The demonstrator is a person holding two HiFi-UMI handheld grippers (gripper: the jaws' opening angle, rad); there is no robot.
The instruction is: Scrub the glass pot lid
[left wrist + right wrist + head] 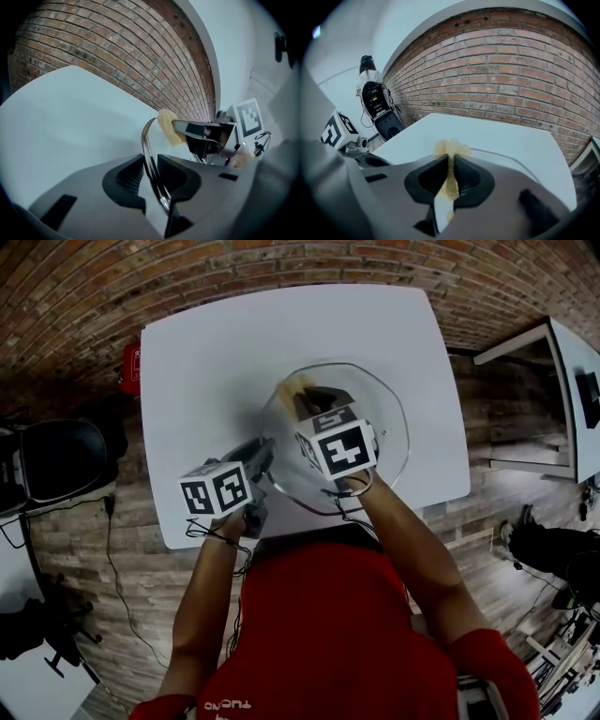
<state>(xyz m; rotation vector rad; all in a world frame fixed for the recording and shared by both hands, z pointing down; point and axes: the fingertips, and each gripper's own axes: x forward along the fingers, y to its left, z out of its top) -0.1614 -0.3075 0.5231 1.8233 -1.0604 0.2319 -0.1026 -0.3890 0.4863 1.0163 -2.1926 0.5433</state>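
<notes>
Table: white rectangular table (216, 362) with rounded corners and a smooth, plain top; its far edge lies close to the red brick wall (281, 263).
Under it: brown wood-plank floor (141, 615), showing past the near and side edges.
Over the top: round clear glass pot lid (386, 413) with a metal rim, above the near right part; whether it touches the top cannot be told.

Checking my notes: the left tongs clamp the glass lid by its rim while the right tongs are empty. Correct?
No: the right tongs grip a yellow sponge, per the right gripper view. The left tongs do clamp the glass lid by its rim.
</notes>
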